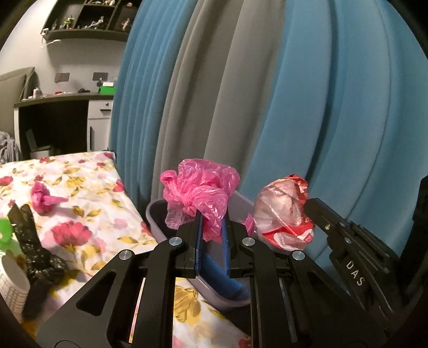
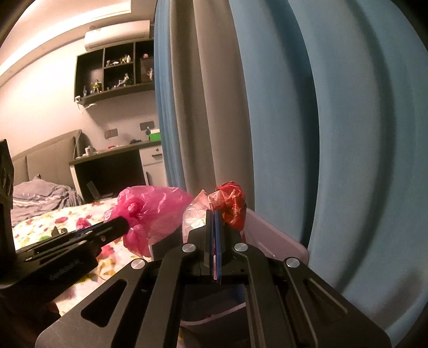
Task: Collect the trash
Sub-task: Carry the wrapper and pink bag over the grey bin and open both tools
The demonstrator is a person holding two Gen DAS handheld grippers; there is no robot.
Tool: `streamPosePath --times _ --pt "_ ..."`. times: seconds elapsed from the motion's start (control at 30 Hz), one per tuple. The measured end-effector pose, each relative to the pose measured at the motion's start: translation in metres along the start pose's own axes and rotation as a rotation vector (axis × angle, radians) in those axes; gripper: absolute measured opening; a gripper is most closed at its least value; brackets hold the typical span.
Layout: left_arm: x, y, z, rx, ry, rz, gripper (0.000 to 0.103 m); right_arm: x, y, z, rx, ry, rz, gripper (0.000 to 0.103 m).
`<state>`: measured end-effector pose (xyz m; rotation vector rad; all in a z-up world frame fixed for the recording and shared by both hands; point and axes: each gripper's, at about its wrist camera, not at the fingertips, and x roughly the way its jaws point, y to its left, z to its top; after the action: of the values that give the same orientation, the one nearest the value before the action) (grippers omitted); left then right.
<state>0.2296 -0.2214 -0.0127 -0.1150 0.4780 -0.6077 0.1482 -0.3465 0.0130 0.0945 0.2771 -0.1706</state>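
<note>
My left gripper (image 1: 211,222) is shut on a crumpled pink plastic bag (image 1: 199,191) and holds it over the grey plastic bin (image 1: 156,214) at the bed's edge. My right gripper (image 2: 215,216) is shut on a red and clear plastic bag (image 2: 230,206), held above the same bin (image 2: 270,235). The right gripper and its bag (image 1: 283,211) show in the left wrist view; the left gripper and pink bag (image 2: 152,211) show in the right wrist view. Another pink bag (image 1: 42,198) and a black bag (image 1: 34,251) lie on the floral bed sheet (image 1: 88,187).
Blue and grey curtains (image 1: 267,93) hang right behind the bin. A white patterned cup (image 1: 10,289) and a green object (image 1: 5,235) sit at the left edge. A dark desk (image 1: 58,117) and wall shelves (image 1: 88,18) stand across the room.
</note>
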Motion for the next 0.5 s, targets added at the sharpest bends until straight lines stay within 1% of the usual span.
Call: streamPosePath --times 0.2,0.5 --pt "0.017 0.005 -0.006 -0.026 0.037 -0.018 0.012 0.013 -0.004 -0.009 0.015 0.046 0.003 0.002" --pt "0.037 0.002 -0.015 -0.016 0.083 -0.034 0.012 0.029 0.002 -0.015 0.012 0.105 0.004 0.002"
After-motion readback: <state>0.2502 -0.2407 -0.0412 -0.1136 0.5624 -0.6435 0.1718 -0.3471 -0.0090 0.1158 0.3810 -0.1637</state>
